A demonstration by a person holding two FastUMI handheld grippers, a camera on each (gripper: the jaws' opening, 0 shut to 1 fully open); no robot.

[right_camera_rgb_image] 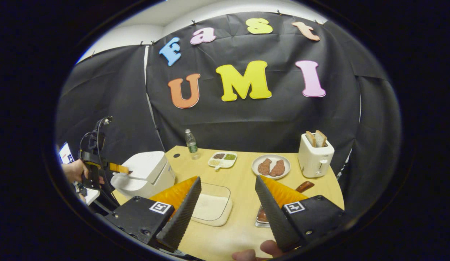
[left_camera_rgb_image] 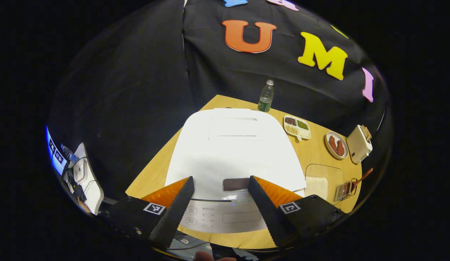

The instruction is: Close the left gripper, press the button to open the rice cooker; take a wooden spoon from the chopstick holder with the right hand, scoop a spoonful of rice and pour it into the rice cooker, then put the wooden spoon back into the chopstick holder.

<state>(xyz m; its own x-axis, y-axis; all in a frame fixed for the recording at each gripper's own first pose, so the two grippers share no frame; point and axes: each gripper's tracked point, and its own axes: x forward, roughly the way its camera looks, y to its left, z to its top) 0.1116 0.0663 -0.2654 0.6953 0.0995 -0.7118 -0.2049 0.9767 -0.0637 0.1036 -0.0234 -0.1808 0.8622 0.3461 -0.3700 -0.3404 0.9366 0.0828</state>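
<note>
The white rice cooker (left_camera_rgb_image: 236,145) stands with its lid down, and its dark button (left_camera_rgb_image: 236,184) sits at the front edge of the lid. My left gripper (left_camera_rgb_image: 220,180) hovers open just in front of that button, one finger on each side of it. From the right gripper view, a hand (right_camera_rgb_image: 74,170) holds the left gripper (right_camera_rgb_image: 101,168) at the cooker (right_camera_rgb_image: 145,174). My right gripper (right_camera_rgb_image: 228,179) is open and holds nothing, above the clear container of rice (right_camera_rgb_image: 212,204). The wooden spoon (right_camera_rgb_image: 305,186) stands in the chopstick holder (right_camera_rgb_image: 263,217), partly hidden behind my right finger.
Along the back of the wooden table (right_camera_rgb_image: 243,181) stand a water bottle (right_camera_rgb_image: 191,144), a divided dish of beans (right_camera_rgb_image: 222,159), a plate with two brown pieces (right_camera_rgb_image: 271,166) and a toaster (right_camera_rgb_image: 315,156) with bread. The spoon (left_camera_rgb_image: 363,177) and holder (left_camera_rgb_image: 346,189) sit right of the rice container (left_camera_rgb_image: 321,181).
</note>
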